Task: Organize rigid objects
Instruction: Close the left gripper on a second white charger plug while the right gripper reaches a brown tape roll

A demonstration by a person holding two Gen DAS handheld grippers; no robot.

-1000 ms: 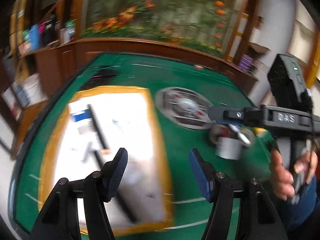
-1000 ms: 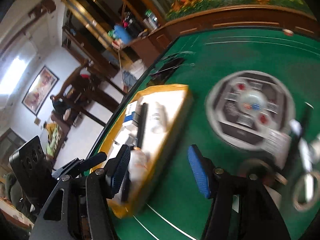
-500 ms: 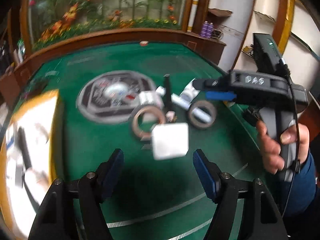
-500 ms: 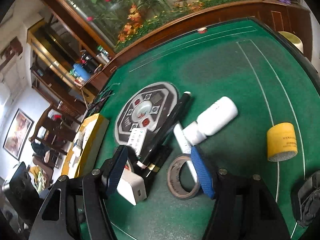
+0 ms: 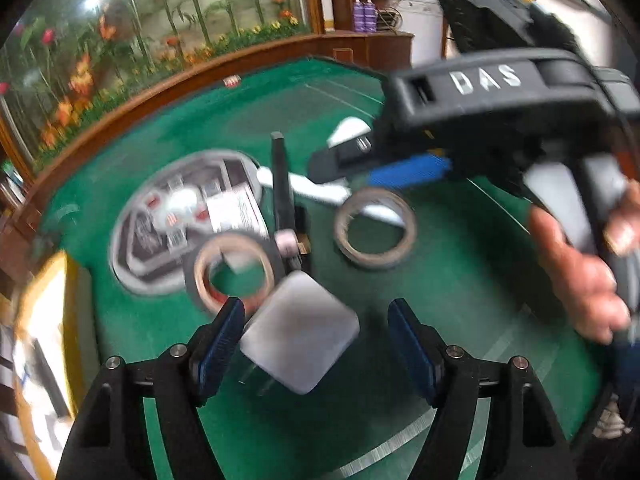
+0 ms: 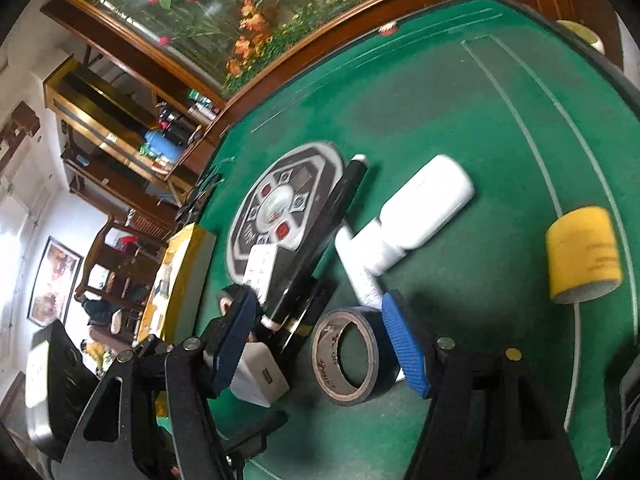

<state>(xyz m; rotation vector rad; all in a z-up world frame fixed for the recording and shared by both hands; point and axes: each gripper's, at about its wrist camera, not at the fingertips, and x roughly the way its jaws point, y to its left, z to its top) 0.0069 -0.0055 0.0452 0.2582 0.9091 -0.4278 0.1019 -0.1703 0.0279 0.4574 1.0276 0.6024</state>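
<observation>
Here the left gripper [image 5: 314, 344] stands wide, nothing pinched, low in the left wrist view, with the white charger block [image 5: 299, 332] lying on the green table [image 5: 460, 288] between its pads and close against the left pad. To take the block cleanly, I would centre it before closing, squeezing its flat sides, not the corners, and clear of the tape beside it. The right gripper [image 6: 320, 346] is also open and empty; in its view a dark tape roll [image 6: 350, 356] sits just inside its right pad.

Counted: two tape rolls, the second [image 5: 234, 272] at centre left; one white bottle [image 6: 424, 208], one yellow roll [image 6: 582, 254] at the right edge, one black stick [image 6: 316, 240], one charger block, and one yellow-rimmed tray [image 6: 178, 280] at the left.
</observation>
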